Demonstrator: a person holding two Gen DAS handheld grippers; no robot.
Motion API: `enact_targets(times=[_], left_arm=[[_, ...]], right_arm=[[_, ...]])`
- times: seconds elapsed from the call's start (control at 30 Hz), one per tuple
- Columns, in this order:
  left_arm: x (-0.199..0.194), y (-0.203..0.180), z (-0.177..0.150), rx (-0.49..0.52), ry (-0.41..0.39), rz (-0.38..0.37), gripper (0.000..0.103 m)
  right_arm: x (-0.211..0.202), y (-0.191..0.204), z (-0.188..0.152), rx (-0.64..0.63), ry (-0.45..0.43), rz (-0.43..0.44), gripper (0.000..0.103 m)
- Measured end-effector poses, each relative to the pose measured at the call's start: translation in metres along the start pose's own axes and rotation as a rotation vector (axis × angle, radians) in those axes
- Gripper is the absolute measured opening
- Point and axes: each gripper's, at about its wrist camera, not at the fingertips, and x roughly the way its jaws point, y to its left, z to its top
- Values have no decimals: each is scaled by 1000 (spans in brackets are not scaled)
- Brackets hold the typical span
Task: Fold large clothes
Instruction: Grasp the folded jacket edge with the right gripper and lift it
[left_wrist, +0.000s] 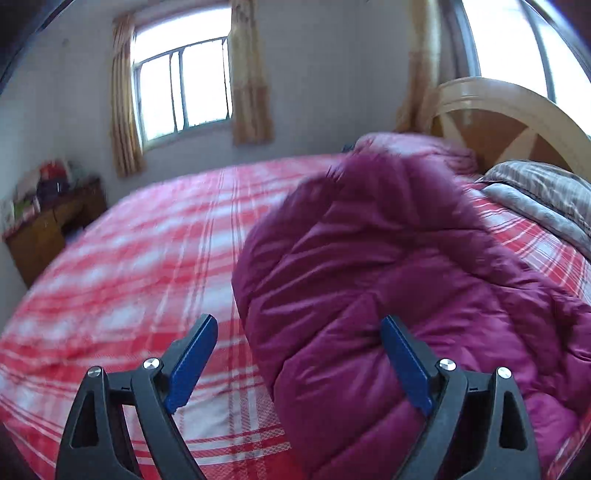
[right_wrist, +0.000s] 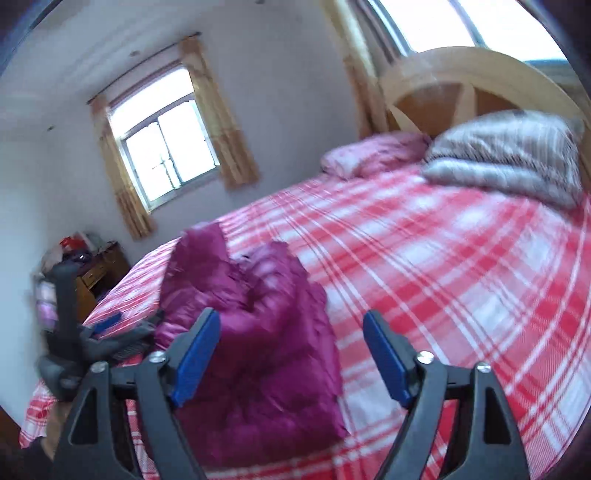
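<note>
A magenta quilted down jacket (left_wrist: 369, 277) lies bunched in a thick heap on the red-and-white plaid bed sheet (left_wrist: 129, 258). My left gripper (left_wrist: 299, 321) is open, its blue pads wide apart; the jacket's near-left edge lies below and between them, untouched by either pad. In the right wrist view the same jacket (right_wrist: 258, 332) sits on the bed's left part, one flap standing up at its far end. My right gripper (right_wrist: 291, 315) hovers open above its near end, holding nothing. The left gripper (right_wrist: 125, 332) shows at the jacket's left side, blurred.
A grey striped quilt (right_wrist: 509, 155) and a pink pillow (right_wrist: 373, 151) lie by the curved wooden headboard (right_wrist: 461, 70). A wooden nightstand (left_wrist: 48, 229) with clutter stands beyond the bed's left edge, under a curtained window (left_wrist: 181, 92). Bare sheet (right_wrist: 461, 277) stretches right of the jacket.
</note>
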Motion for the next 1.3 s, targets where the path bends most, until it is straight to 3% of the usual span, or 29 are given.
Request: enact_targets(times=[0.1, 0.17, 0.27, 0.47, 0.57, 0.63, 0.73, 0.87, 1.0, 1.03, 1.13, 1.23, 1.3], left_arm=[[9, 6, -1, -59, 15, -37, 90], [8, 4, 2, -53, 10, -43, 90], [4, -1, 5, -31, 4, -58, 90], [7, -30, 3, 34, -6, -87, 90], [9, -49, 3, 103, -17, -72, 90], [7, -57, 4, 154, -33, -73, 90], [9, -61, 6, 174, -24, -98, 90], [12, -60, 6, 162, -13, -114, 90], [11, -57, 7, 156, -8, -119, 90], [10, -56, 8, 157, -9, -120, 90], [2, -52, 12, 149, -26, -117, 90], [-2, -41, 18, 111, -60, -73, 90], [7, -40, 19, 95, -38, -54, 90]], right_arm=[[40, 13, 8, -96, 117, 4, 79], [70, 10, 2, -116, 272, 15, 27], [78, -7, -16, -110, 371, 18, 19], [77, -39, -52, -85, 452, -7, 17], [76, -44, -46, -54, 467, -8, 18], [70, -47, -32, -36, 440, -28, 28], [59, -48, -4, 5, 323, -25, 69], [76, -44, 33, 17, 259, -18, 70], [126, -40, 52, 15, 301, 52, 70], [140, -39, 51, 11, 338, 72, 65], [160, -41, 41, 49, 443, 191, 13], [144, -48, 37, 40, 386, 153, 11], [141, -56, 29, 57, 378, 95, 11]])
